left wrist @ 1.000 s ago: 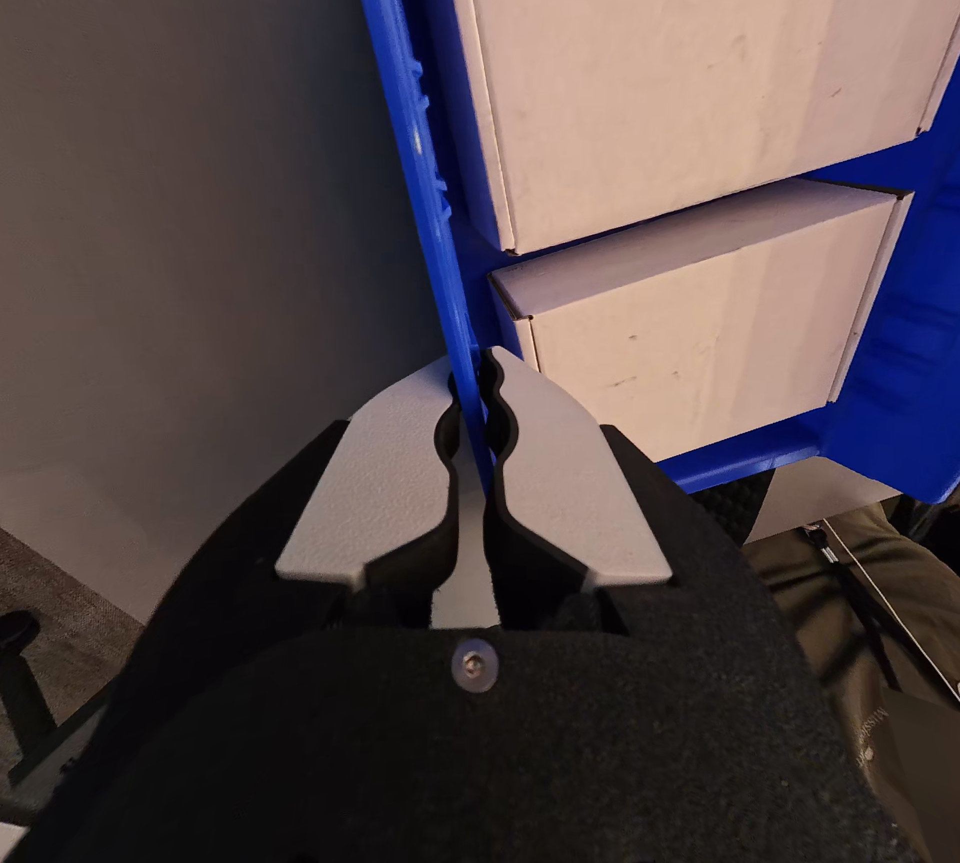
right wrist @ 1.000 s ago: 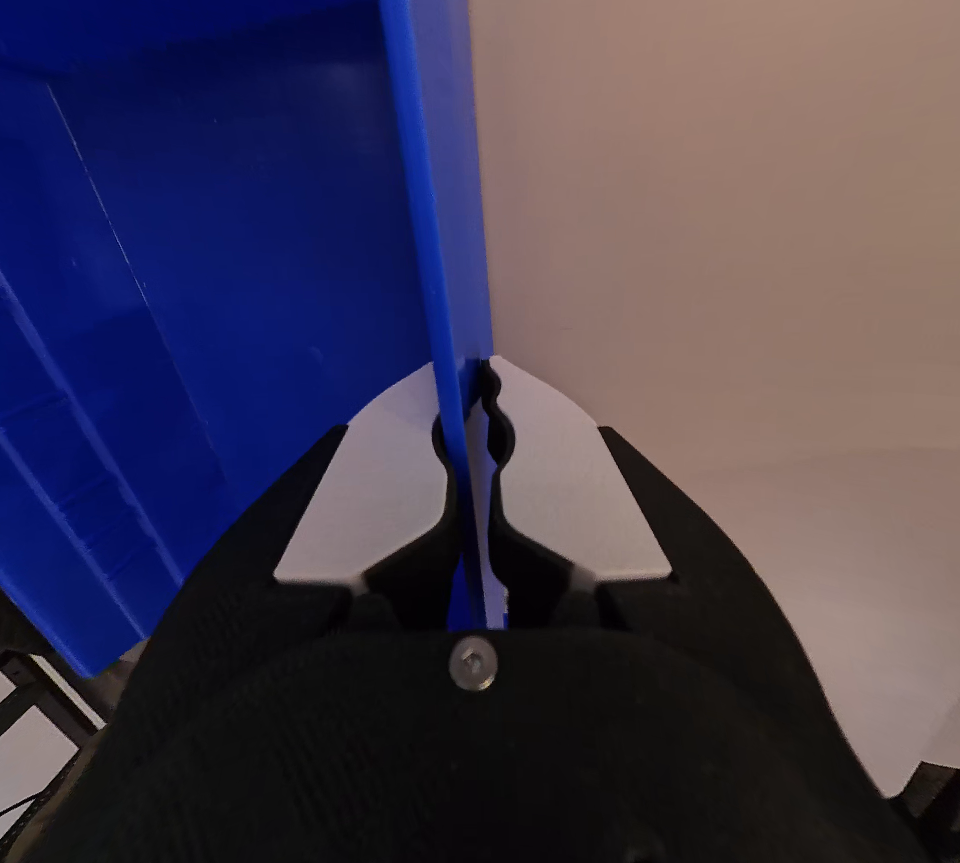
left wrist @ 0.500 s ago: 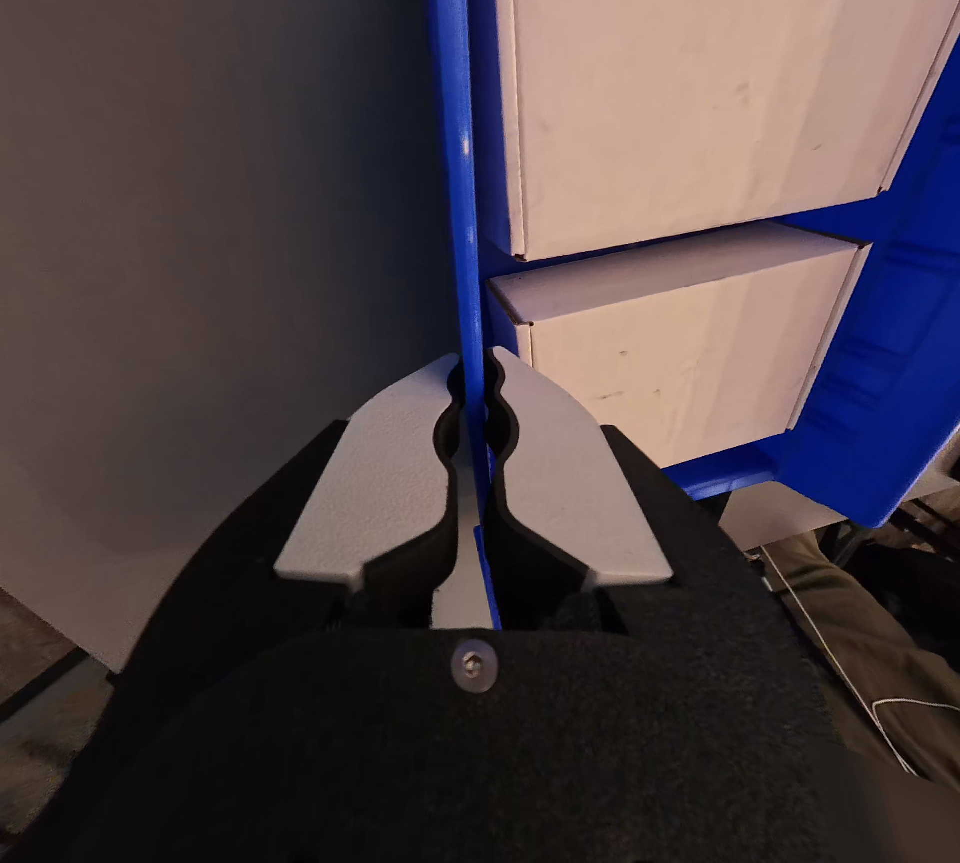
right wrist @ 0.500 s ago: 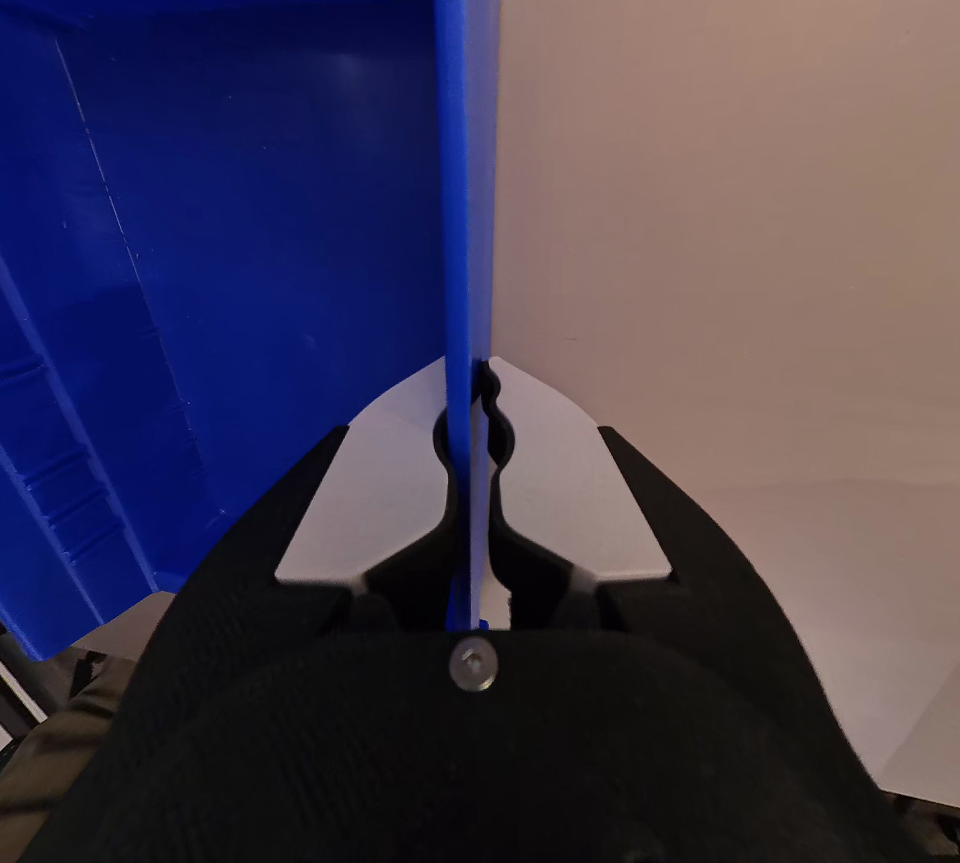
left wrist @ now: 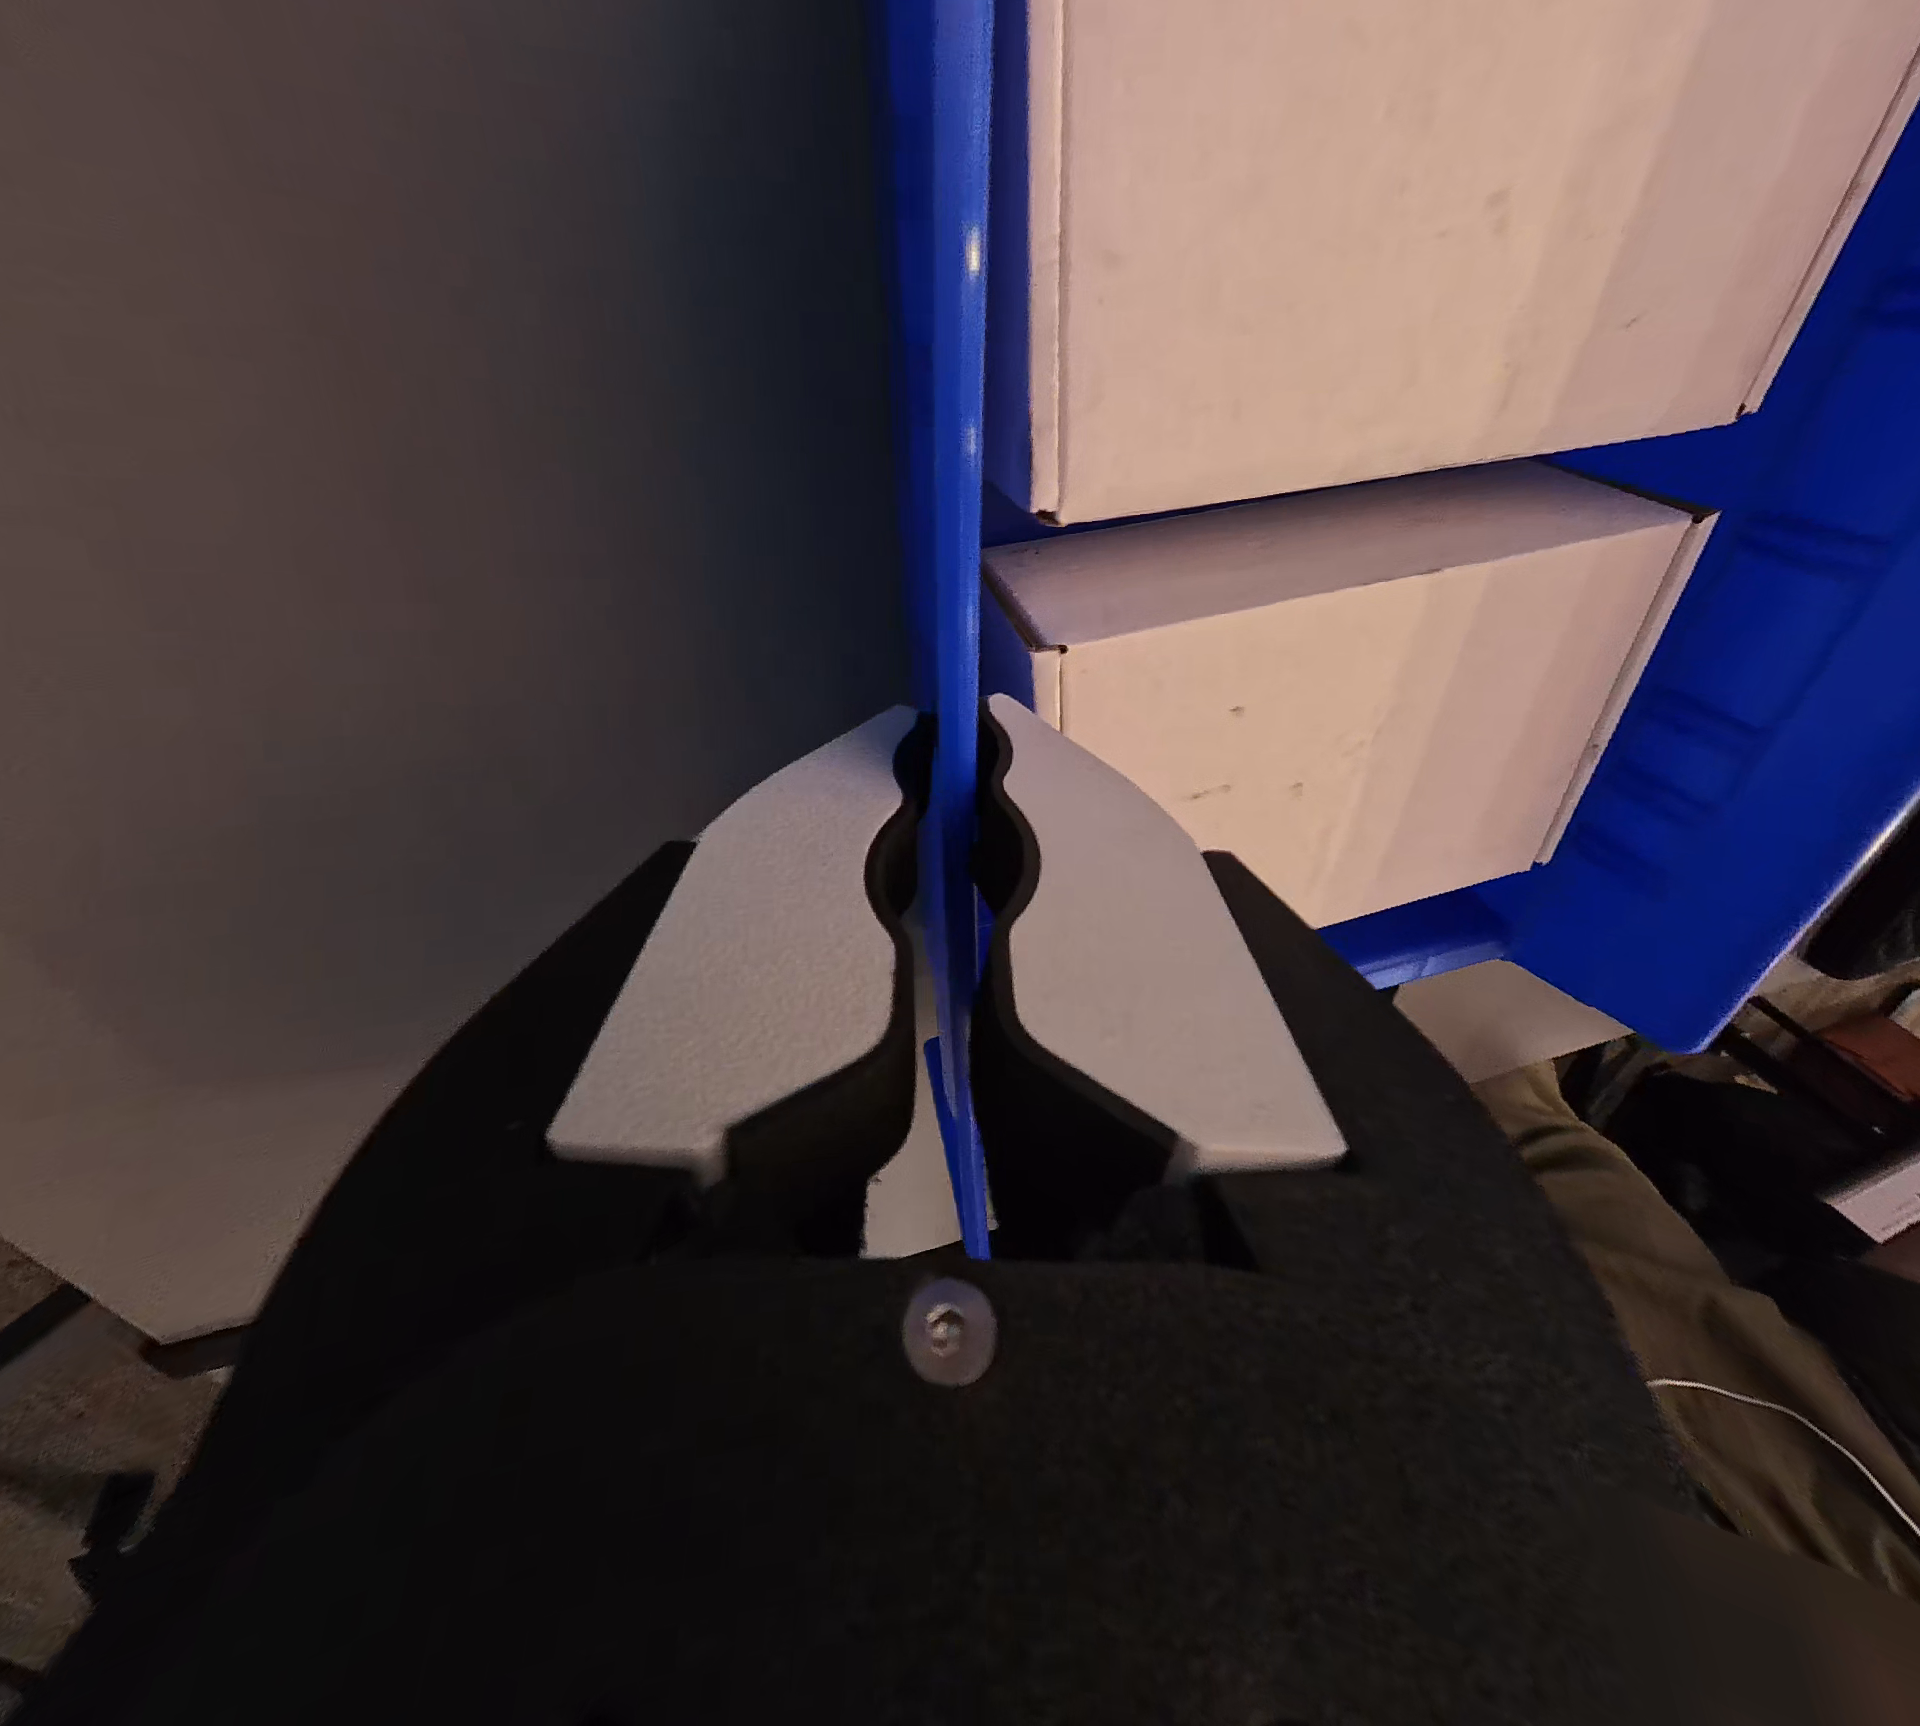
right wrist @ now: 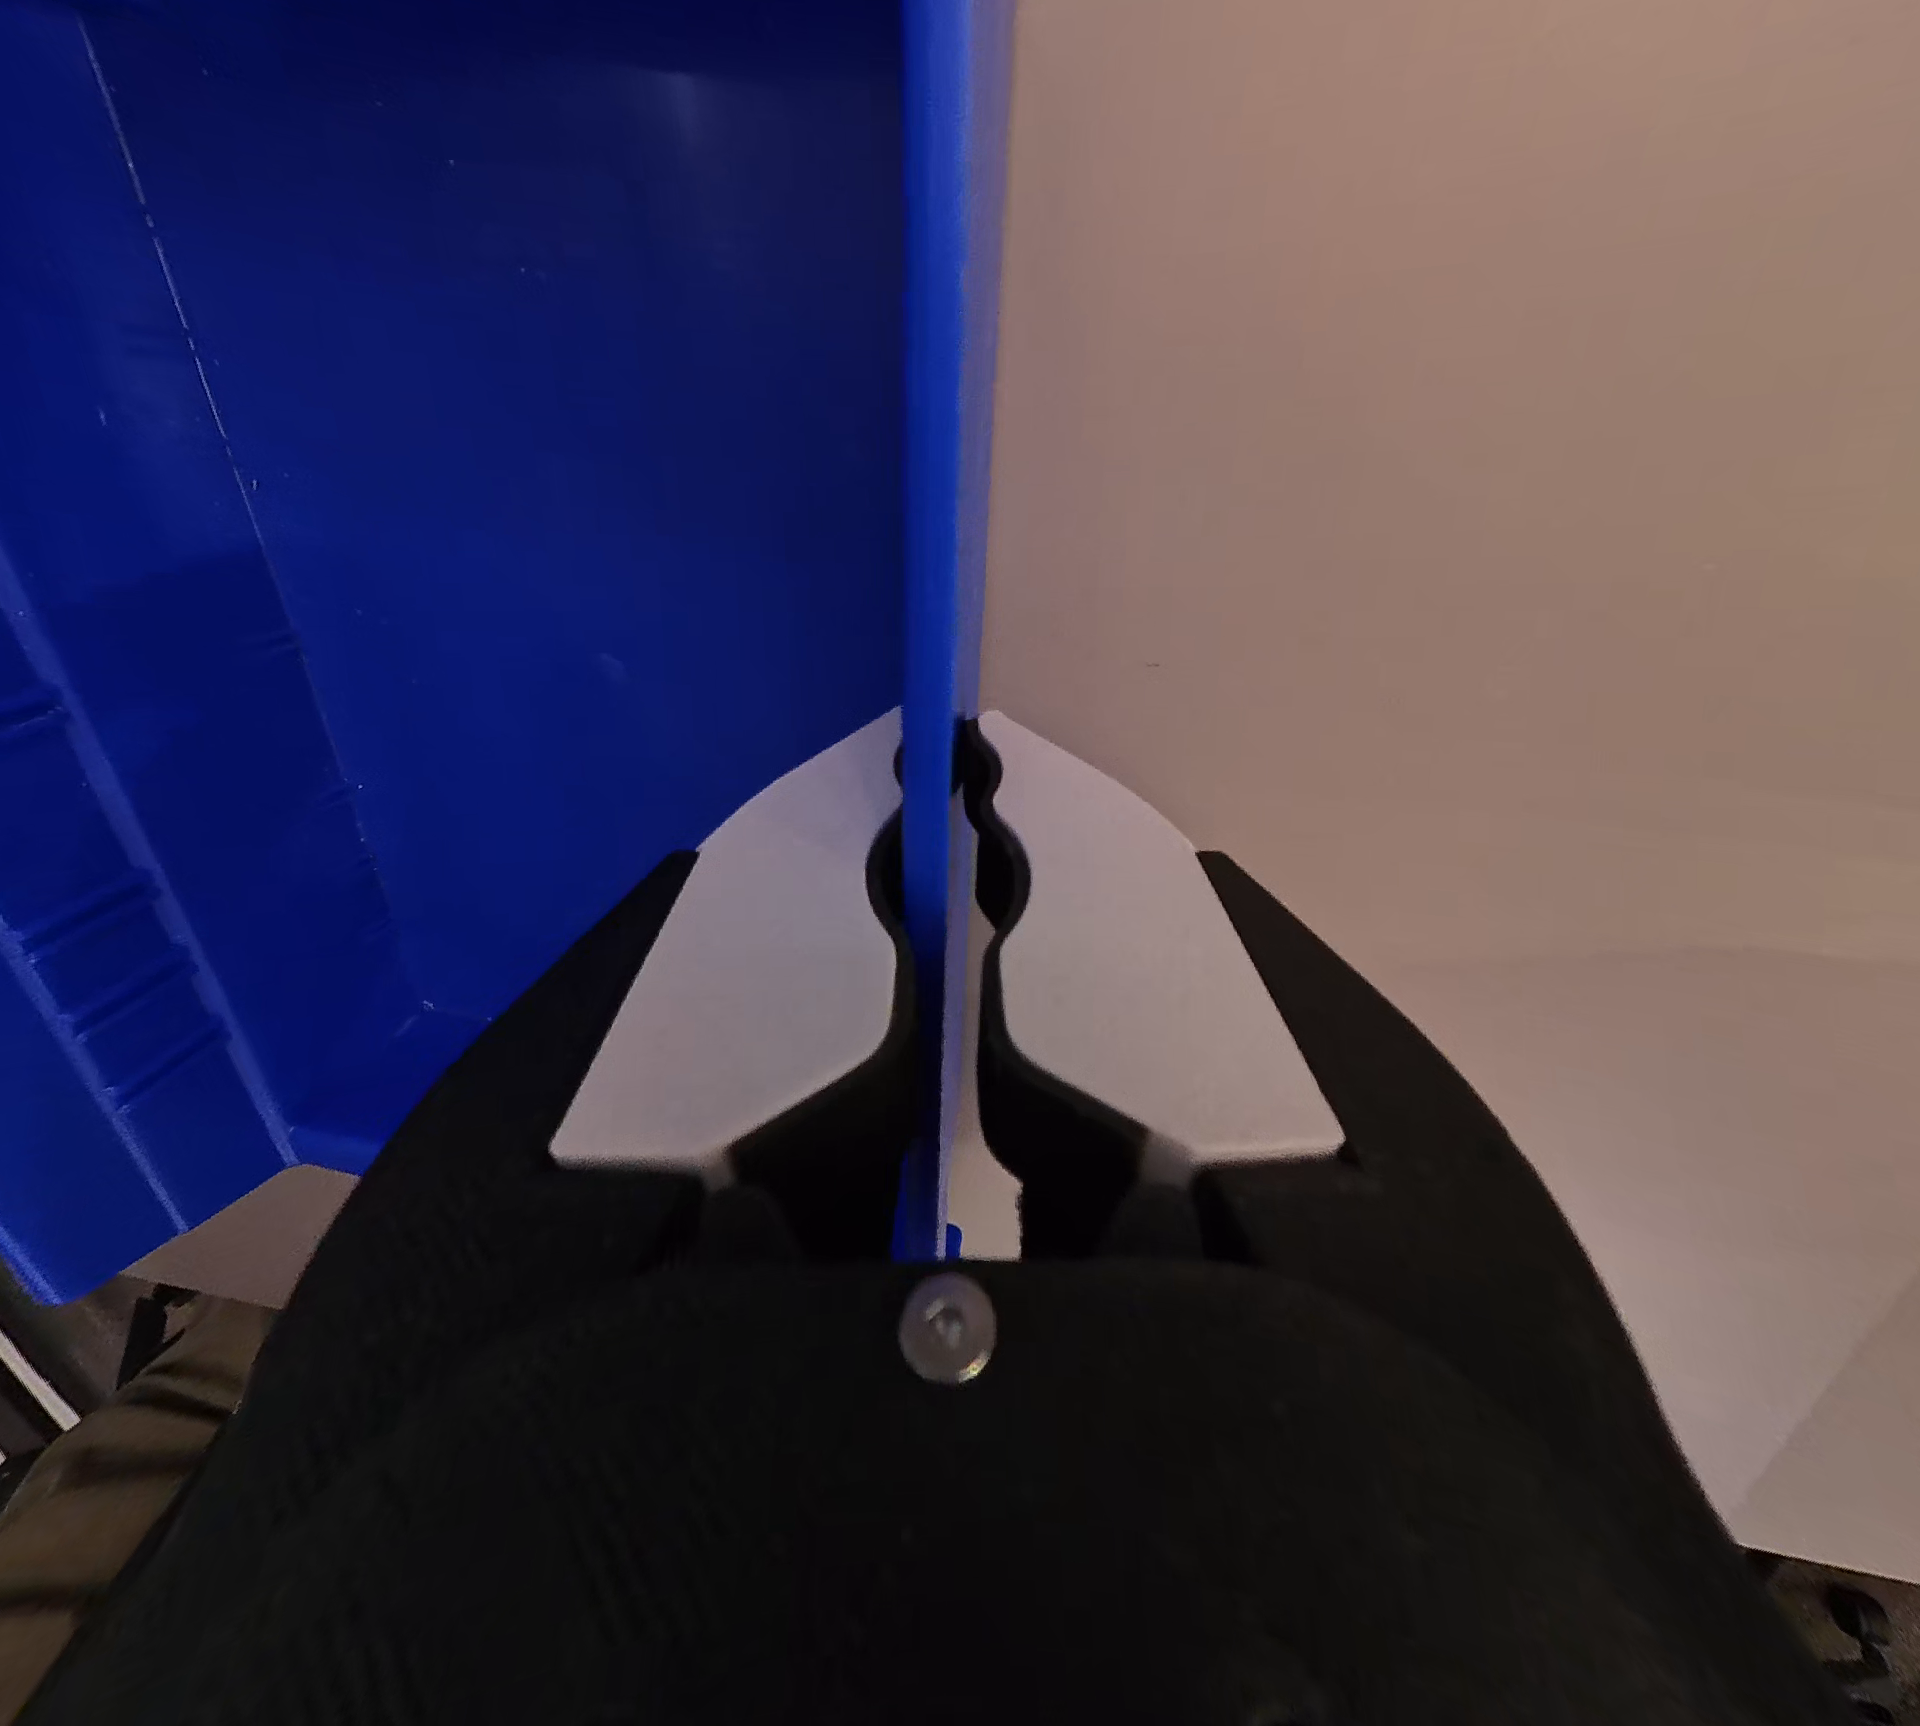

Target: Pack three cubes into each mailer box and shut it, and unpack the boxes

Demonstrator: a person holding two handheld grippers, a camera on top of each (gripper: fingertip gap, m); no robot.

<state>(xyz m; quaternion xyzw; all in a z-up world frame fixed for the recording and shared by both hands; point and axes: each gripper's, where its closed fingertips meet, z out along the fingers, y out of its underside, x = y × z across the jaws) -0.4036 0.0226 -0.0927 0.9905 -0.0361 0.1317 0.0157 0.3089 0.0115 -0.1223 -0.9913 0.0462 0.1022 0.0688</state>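
Observation:
A blue plastic bin (left wrist: pixel 940 274) holds two shut white mailer boxes, one farther (left wrist: pixel 1455 118) and one nearer (left wrist: pixel 1299 741), lying against its left wall. My left gripper (left wrist: pixel 954 726) is shut on the bin's left wall rim. In the right wrist view my right gripper (right wrist: pixel 940 726) is shut on the bin's right wall (right wrist: pixel 940 326); the part of the bin's inside (right wrist: pixel 468 429) seen here is bare. No cubes are in view.
The white table top (right wrist: pixel 1455 533) lies under and to the right of the bin, and looks grey in shadow in the left wrist view (left wrist: pixel 416 429). The table's near edge, a person's olive trousers (left wrist: pixel 1662 1261) and carpet show below. The grippers' ends are close to 70 cm from one another.
The bin has rotated in both views: its gripped walls now run straight up the frame instead of leaning left. Both grippers stay shut on it.

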